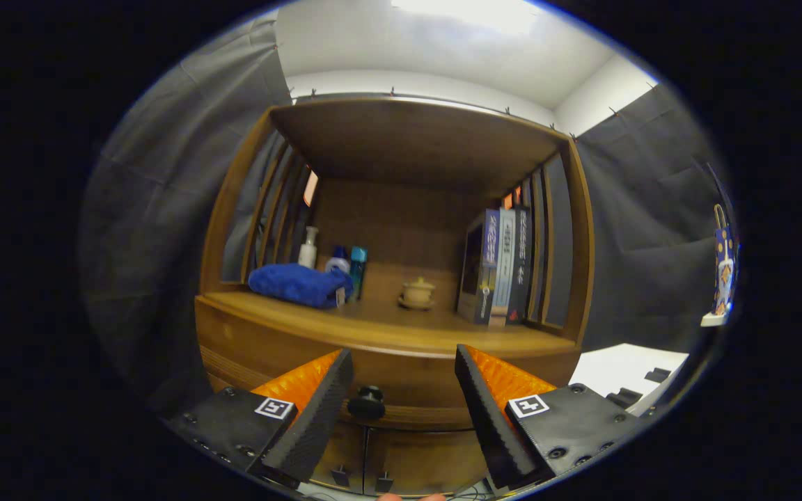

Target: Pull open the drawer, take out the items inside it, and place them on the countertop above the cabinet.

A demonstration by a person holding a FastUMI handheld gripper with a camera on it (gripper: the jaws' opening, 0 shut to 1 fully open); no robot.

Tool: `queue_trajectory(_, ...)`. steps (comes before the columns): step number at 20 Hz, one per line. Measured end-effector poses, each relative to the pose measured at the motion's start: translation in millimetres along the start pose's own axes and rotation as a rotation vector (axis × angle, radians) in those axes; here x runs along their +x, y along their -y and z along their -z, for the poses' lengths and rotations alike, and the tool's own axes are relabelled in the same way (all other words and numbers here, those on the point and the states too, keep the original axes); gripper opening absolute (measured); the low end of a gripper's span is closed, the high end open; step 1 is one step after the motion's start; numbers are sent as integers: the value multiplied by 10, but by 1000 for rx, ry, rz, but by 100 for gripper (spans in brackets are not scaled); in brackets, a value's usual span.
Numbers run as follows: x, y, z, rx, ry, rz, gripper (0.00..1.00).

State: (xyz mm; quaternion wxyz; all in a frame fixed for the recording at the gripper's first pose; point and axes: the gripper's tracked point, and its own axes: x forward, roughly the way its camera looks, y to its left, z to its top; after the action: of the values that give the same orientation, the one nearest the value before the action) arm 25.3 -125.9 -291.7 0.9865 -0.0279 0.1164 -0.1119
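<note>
The gripper (404, 362) faces the drawer (387, 376), its jaws apart so the dark knob (366, 402) sits between them, nearer one finger, ready for a pull. Above the knob, the countertop (387, 327) already carries a blue towel (298, 285), bottles (335, 261), a small cup (418, 292) and books (502, 268).

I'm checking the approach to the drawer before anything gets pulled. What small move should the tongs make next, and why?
Probably ease the tongs forward and slightly toward the dark round knob, then close on it. The fingers stand open and apart, the knob sits between them nearer the left one, untouched, and the drawer front under the countertop looks shut.
</note>
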Motion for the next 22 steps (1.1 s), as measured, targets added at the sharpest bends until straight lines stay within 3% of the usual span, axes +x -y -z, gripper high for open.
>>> queue_trajectory(5,357,-232,597,75,-98,-41,95)
queue_trajectory(10,344,-304,586,69,-88,-41,91)
queue_trajectory(12,345,-377,556,51,-84,-77,89)
queue_trajectory(15,492,-491,534,100,-90,-84,87)
queue_trajectory(19,772,-442,532,130,-101,-16,87)
queue_trajectory(22,758,-493,609,145,-124,-14,86)
